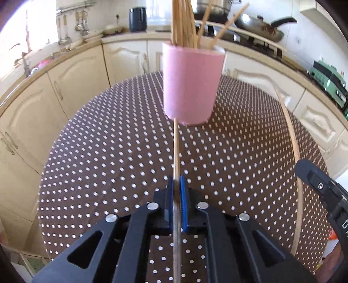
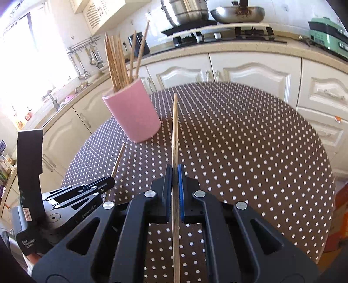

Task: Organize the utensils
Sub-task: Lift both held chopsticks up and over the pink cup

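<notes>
A pink cup (image 1: 191, 87) stands on the brown dotted table (image 1: 104, 156) with several wooden chopsticks (image 1: 182, 21) upright in it. My left gripper (image 1: 176, 180) is shut on one chopstick (image 1: 176, 148), whose tip reaches the foot of the cup. My right gripper (image 2: 174, 168) is shut on another chopstick (image 2: 175, 130), which points past the right side of the cup (image 2: 132, 113). The right wrist view shows the left gripper (image 2: 106, 181) low at the left with its chopstick (image 2: 119, 159). In the left wrist view the right gripper (image 1: 315, 178) sits at the right edge, its chopstick (image 1: 293, 141) curving up.
Cream cabinets (image 2: 250, 71) and a counter wrap around behind the table. A stove with a pot (image 2: 187, 10) and a pan (image 2: 237, 14) is at the back, a green appliance (image 2: 326, 32) to the right. Ladles hang on a rail (image 1: 71, 28) at the left.
</notes>
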Motion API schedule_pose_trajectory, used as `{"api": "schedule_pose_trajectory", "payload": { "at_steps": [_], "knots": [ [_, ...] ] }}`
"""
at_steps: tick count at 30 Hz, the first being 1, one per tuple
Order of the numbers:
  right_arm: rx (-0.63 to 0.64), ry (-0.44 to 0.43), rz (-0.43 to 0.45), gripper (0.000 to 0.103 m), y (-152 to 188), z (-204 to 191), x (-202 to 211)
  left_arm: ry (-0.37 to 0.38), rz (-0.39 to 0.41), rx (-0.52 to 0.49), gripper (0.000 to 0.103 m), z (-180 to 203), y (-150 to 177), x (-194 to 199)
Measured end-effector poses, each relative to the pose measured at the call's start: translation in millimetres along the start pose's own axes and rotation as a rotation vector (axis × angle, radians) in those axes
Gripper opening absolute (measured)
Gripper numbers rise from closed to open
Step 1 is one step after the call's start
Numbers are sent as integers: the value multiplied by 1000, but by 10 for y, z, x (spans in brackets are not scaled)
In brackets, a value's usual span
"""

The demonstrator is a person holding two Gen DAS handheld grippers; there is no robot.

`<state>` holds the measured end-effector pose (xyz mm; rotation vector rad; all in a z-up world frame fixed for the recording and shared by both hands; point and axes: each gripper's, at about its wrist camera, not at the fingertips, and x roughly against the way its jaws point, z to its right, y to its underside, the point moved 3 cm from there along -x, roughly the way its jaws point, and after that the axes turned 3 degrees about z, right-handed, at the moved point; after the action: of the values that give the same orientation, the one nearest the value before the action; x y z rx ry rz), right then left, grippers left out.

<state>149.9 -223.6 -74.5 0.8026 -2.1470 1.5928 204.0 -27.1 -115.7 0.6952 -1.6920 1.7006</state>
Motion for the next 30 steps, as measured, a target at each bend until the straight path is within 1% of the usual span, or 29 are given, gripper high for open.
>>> {"api": "schedule_pose_trajectory", "payload": {
  "at_steps": [4,7,11,19,22,24,30],
  "knots": [
    [13,-7,27,6,-130,-42,41,12,63,5,7,-4,-81,189],
    [26,-15,56,6,-261,-83,76,6,109,0,7,-24,-149,313],
    [31,-28,102,6,-403,-146,150,15,166,9,7,-52,-314,459],
    [52,-48,198,6,-696,-265,245,27,287,21,7,18,-696,714],
    [52,-52,245,6,-796,-316,323,38,346,51,7,12,-836,827],
    [48,-60,266,6,-861,-347,356,42,403,71,7,-2,-950,921],
    [48,-76,344,6,-1180,-473,420,54,534,71,7,18,-1304,1156]
  ]
}}
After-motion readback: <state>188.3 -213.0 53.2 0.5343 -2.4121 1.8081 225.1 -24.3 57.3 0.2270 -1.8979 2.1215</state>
